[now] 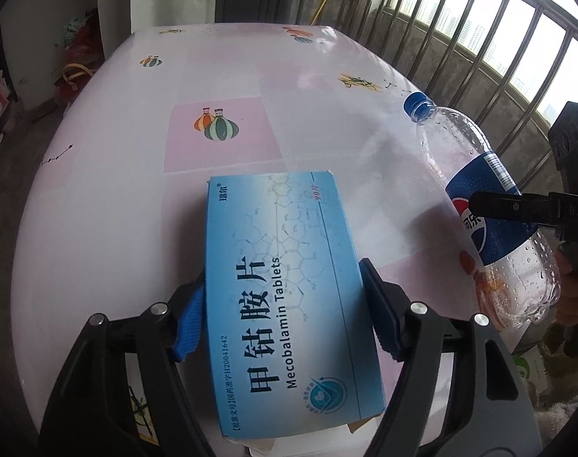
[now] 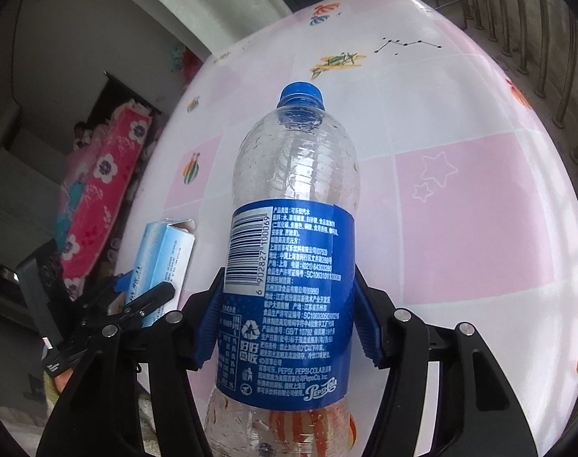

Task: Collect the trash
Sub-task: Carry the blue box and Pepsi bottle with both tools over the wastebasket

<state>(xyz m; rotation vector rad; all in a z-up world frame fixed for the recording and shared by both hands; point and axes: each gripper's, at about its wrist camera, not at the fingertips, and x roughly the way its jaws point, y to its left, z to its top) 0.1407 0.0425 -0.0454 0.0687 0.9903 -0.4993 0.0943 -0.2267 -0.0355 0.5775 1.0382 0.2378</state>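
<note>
Clear plastic, beaded inside with droplets: that is the bottle point(image 2: 294, 251) in my right gripper point(image 2: 289, 316). Its blue cap point(image 2: 301, 95) is screwed on and it looks empty apart from the moisture on its walls. A blue label wraps its middle, and my blue pads point(image 2: 367, 320) press on that label from both sides, so the bottle lies along the fingers with the cap pointing away from me, held over the table point(image 2: 471, 209) with its pink-and-white checked cover.

My left gripper point(image 1: 285, 316) is clamped on a light blue cardboard medicine box point(image 1: 285, 285) printed "Mecobalamin Tablets". The pads point(image 1: 191, 320) grip its two long edges near the middle, and the box runs forward between the fingers above the tabletop point(image 1: 136, 152). From the right camera the far end flap of the box point(image 2: 163, 259) stands open; I cannot tell whether anything is inside.

Seen from the left camera, the bottle point(image 1: 490, 205) is to the right of the box and well apart from it, tilted with its cap point(image 1: 418, 104) toward the far side of the table.
</note>
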